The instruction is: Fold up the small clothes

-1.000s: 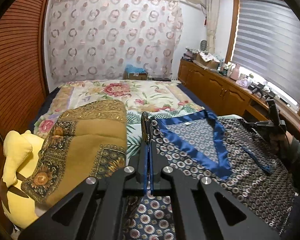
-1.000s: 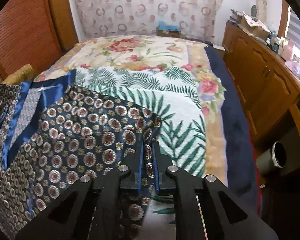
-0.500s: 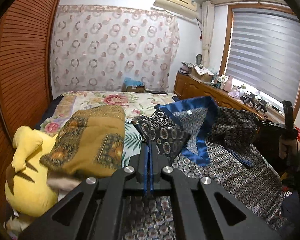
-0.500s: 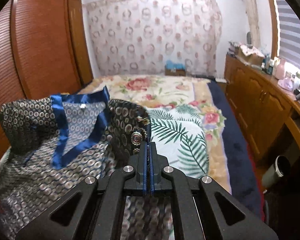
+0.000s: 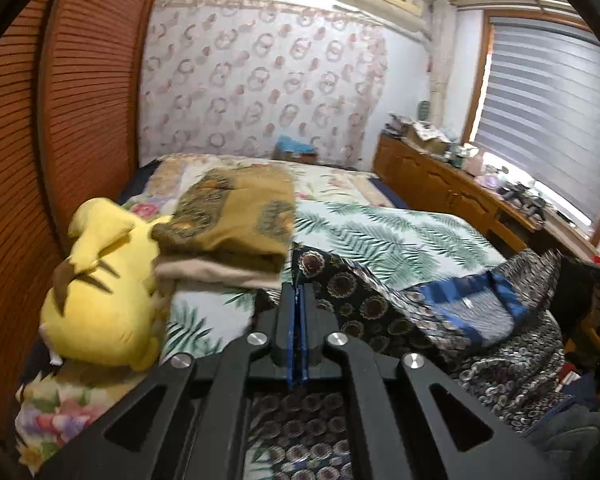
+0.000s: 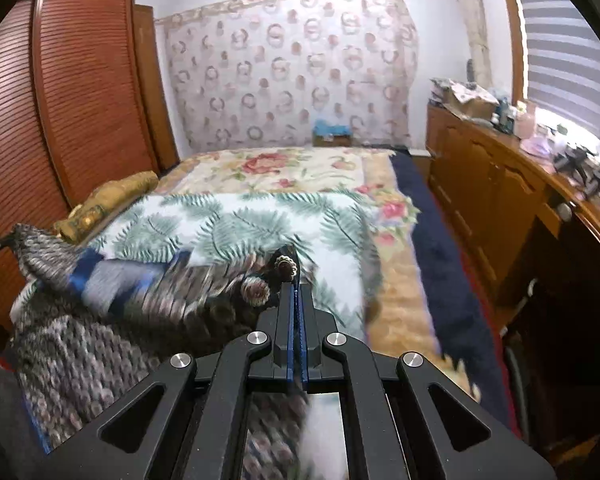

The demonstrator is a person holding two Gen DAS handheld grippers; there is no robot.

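Where the room opens ahead of both hand-held grippers, most of the view is taken by a bed (image 5: 400,236) covered with a fern-print blanket (image 6: 260,224) laid over a floral quilt (image 6: 284,168). Louvred wooden doors (image 5: 72,120) are seen to the left of the left hand-held gripper (image 5: 299,292), and a wooden desk (image 6: 500,184) crowded with small items is seen to the right of the right hand-held gripper (image 6: 296,290), under a window blind (image 5: 548,112). A patterned curtain (image 5: 260,80) is hung on the far wall beyond both.

The patterned garment (image 5: 380,304), dark with medallion print and a blue collar band (image 5: 452,292), is stretched between the two hand-held grippers above the near end of the bed, its body hanging down below them. One edge is pinched in the left hand-held gripper, whose jaws are opening by a hair and are pressed almost together on the cloth. In the right wrist view the garment (image 6: 100,320) is spread to the left, motion-blurred, and its other edge is clamped in the fully closed jaws of the right hand-held gripper.

Ahead and left of the left hand-held gripper, a folded ochre cloth (image 5: 236,216) is stacked on a beige one. A yellow plush toy (image 5: 96,288) is lying just beside that stack, further left.
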